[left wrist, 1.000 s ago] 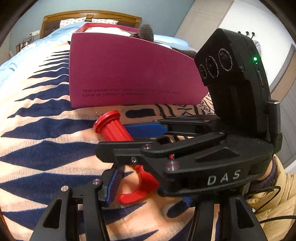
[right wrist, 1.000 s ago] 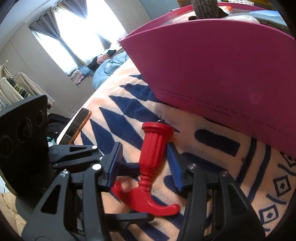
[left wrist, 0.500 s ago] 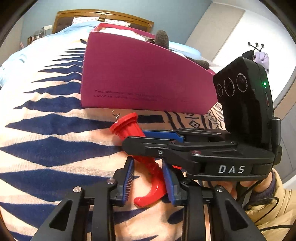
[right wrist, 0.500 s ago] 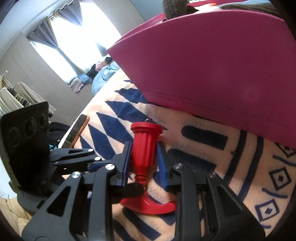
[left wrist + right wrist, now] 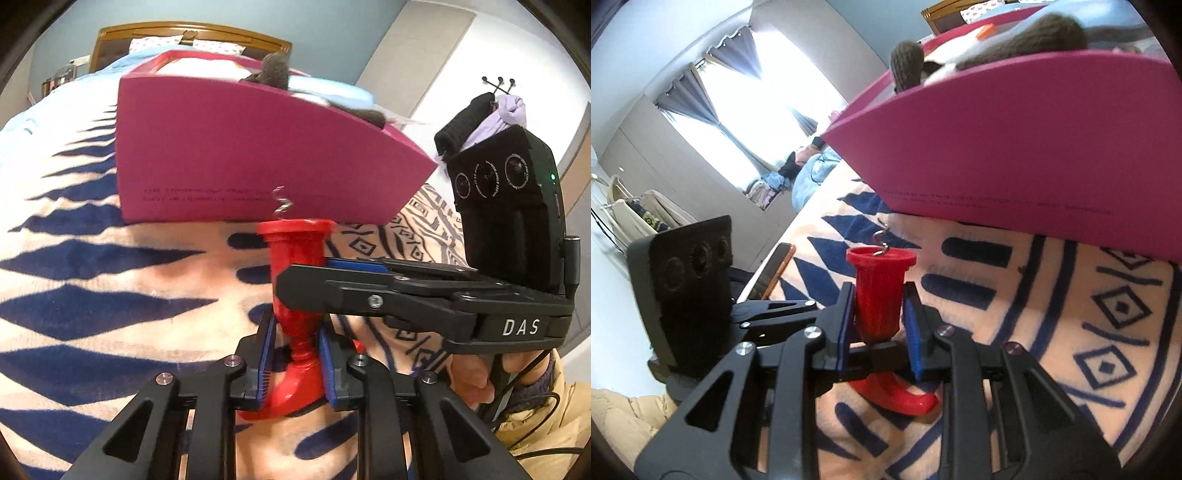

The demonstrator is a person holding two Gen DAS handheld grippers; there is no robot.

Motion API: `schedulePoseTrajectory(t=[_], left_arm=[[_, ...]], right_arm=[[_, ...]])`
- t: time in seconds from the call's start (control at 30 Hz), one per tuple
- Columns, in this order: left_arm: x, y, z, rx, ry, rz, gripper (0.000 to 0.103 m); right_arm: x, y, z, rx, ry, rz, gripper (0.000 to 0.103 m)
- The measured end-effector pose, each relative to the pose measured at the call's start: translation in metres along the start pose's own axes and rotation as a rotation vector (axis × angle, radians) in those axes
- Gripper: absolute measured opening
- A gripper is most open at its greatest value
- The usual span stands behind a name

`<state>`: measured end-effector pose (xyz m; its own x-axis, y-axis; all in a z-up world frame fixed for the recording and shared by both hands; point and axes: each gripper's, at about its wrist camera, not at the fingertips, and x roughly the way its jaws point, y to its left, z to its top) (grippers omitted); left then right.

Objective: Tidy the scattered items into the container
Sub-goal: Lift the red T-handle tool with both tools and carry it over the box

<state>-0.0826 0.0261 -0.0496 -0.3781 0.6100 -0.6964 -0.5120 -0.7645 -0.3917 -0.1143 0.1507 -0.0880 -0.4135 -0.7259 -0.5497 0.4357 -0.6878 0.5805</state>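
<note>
Red corkscrew (image 5: 295, 280) clamped by both the left hand-held gripper (image 5: 295, 363) and right hand-held gripper (image 5: 878, 325), before pink container (image 5: 236, 162)

Both wrist cameras sit low over the blanket (image 5: 110, 295), close behind their own fingers, facing the near box (image 5: 258, 155) from crossing angles. Both share the red corkscrew (image 5: 295, 280) (image 5: 879, 295), box wall and each other's gripper.
</note>
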Motion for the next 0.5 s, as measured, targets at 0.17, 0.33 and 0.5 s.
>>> schedulePoseTrajectory(t=[0.17,0.33,0.5], left_arm=[[-0.012,-0.015,0.019,0.063,-0.037,-0.025,0.022],[-0.007,-0.024,0.051,0.149,-0.078,-0.034,0.022],[0.0,-0.033,0.092,0.195,-0.112,-0.036,0.022]], right_arm=[[-0.03,0.008,0.006,-0.03,-0.057,0.008,0.027],[-0.065,0.017,0.023,-0.082,-0.138,0.0,0.027],[-0.094,0.023,0.044,-0.12,-0.203,-0.008,0.027]])
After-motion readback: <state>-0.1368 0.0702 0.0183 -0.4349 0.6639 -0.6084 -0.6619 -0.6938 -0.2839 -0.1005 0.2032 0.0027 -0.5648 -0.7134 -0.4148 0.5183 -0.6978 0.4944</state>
